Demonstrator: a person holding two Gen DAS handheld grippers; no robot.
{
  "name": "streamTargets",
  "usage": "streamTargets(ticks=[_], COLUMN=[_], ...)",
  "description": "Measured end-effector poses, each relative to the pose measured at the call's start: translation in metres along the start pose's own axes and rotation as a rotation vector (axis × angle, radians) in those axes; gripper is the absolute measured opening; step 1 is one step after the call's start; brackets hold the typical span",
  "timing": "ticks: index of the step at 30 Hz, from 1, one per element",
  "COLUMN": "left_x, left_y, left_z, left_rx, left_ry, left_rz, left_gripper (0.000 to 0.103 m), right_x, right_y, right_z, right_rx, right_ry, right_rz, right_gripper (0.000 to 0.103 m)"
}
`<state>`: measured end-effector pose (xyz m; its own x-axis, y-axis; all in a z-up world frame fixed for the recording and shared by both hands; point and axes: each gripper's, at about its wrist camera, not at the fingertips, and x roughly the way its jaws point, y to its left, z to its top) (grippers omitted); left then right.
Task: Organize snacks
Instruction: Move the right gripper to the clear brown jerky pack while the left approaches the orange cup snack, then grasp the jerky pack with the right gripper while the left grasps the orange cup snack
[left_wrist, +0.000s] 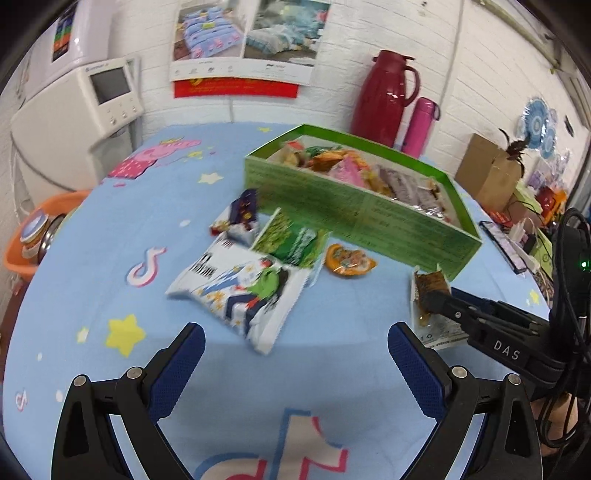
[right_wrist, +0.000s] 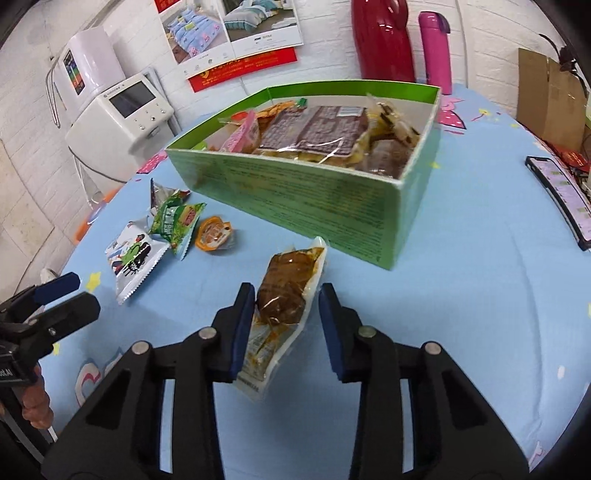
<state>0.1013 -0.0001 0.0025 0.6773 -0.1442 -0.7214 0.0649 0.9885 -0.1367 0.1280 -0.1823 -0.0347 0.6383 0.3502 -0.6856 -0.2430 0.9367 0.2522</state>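
While the right gripper (right_wrist: 287, 332) stands part-open around the brown vacuum-packed snack (right_wrist: 286, 291) at lower centre, only its left pad touches. Closing off-centre could squirt the slick pouch sideways, short of the green box (right_wrist: 295, 206). Left gripper (left_wrist: 295, 365) gapes wide, empty.

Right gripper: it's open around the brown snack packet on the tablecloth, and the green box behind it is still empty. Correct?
Not quite. The green box is not empty: the right wrist view shows several snack packets already inside it. The rest holds: the right gripper is open, its fingers on either side of the brown snack packet, which lies on the tablecloth in front of the box.
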Motion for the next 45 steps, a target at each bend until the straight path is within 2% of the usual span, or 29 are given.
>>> streamTargets(ticks=[2,4,6,10,14,18,21,24,30,36,39,42,45], left_x=[0.007,0.023,0.038,0.068,0.090,0.105,0.116,0.117,0.112,0.109,0.107,0.105,0.104], left_y=[-0.015,-0.031,-0.039,-0.034,-0.024,-0.027,-0.031,-0.033,-0.027,-0.029,-0.030,-0.027,-0.025], left_z=[0.011,0.023,0.033,0.054,0.059,0.061,0.059,0.058,0.052,0.049,0.048,0.043,0.041], left_rx=[0.062,0.120,0.132,0.034,-0.066,-0.058,-0.043,-0.022,-0.031,0.009,0.025,0.024,0.040], left_ry=[-0.004,0.021,0.052,0.115,0.164,0.188,0.222,0.207,0.179,0.167,0.145,0.103,0.097], left_rz=[-0.031,-0.059,-0.074,-0.114,-0.130,-0.097,-0.083,-0.064,-0.089,-0.087,-0.048,-0.076,-0.101], left_gripper=[0.100,0.090,0.081,0.074,0.069,0.068,0.068,0.065,0.064,0.063,0.042,0.040,0.036], right_x=[-0.008,-0.014,-0.020,-0.024,-0.019,-0.011,-0.012,-0.012,-0.008,-0.003,0.001,0.005,0.009], right_y=[-0.010,-0.017,-0.021,-0.026,-0.032,-0.044,-0.048,-0.046,-0.045,-0.033,-0.025,-0.017,-0.005], right_z=[0.000,0.001,0.002,0.003,0.003,0.001,0.000,0.000,0.000,-0.002,-0.003,-0.003,-0.005], right_rx=[0.025,0.036,0.045,0.048,0.058,0.107,0.127,0.122,0.113,0.064,0.034,-0.003,-0.062], right_ry=[-0.025,-0.051,-0.073,-0.093,-0.086,-0.060,-0.065,-0.062,-0.037,-0.006,0.020,0.031,0.043], right_rz=[-0.003,-0.004,0.007,0.043,0.065,0.084,0.092,0.103,0.113,0.072,0.046,0.005,-0.061], right_gripper=[0.037,0.037,0.037,0.037,0.037,0.037,0.044,0.047,0.048,0.051,0.051,0.054,0.056])
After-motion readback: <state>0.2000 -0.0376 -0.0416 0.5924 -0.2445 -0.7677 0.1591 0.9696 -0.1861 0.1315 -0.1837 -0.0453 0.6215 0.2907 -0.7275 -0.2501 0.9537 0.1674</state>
